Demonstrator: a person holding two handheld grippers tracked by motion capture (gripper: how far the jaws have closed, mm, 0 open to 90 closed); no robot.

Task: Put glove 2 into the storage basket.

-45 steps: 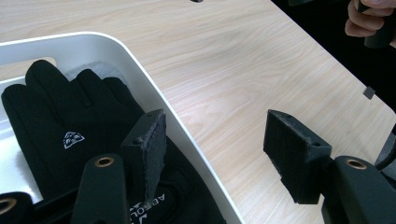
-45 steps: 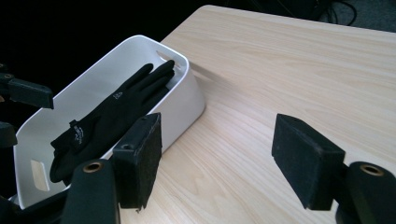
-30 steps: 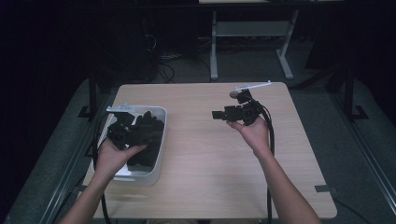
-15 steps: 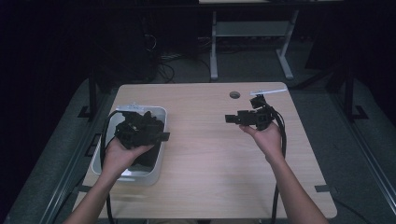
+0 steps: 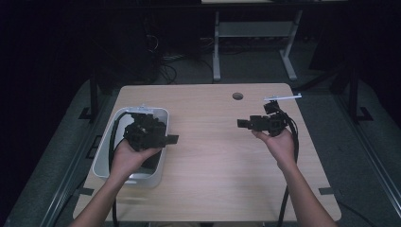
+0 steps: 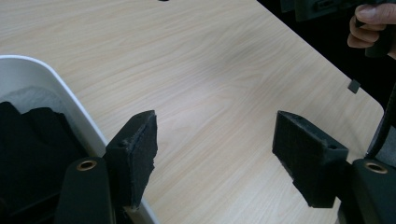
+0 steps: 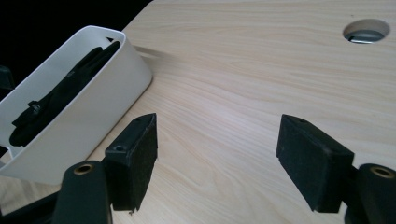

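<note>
High view: you hold the left gripper [image 5: 158, 138] over the near inner edge of the white bin [image 5: 105, 158], and the right gripper [image 5: 253, 124] above the bare table [image 5: 213, 175], well apart from the bin.

Left jaws: wide apart with nothing between them; in the left gripper view the bin's rim [image 6: 56, 88] runs just beside and under your left-hand pad, and open table lies between and ahead of the pads.

Right jaws: also spread and empty; in the right gripper view the bin [image 7: 88, 93] sits ahead and off to the left of the jaws, and a round cable hole [image 7: 365, 30] lies ahead to the right.

Task's thing: the dark items [image 7: 60, 100] lie inside the bin, to the left of and below your left jaws. They look like black cloth or straps, though the dim light leaves that unsure.

Progress: judging by this, you have barely begun; nothing is gripped and nothing lies out on the table.

What is left: reach into the bin, close on a dark item, and lift it out.

Writing: no brand, label or lettering can be read anywhere.
</note>
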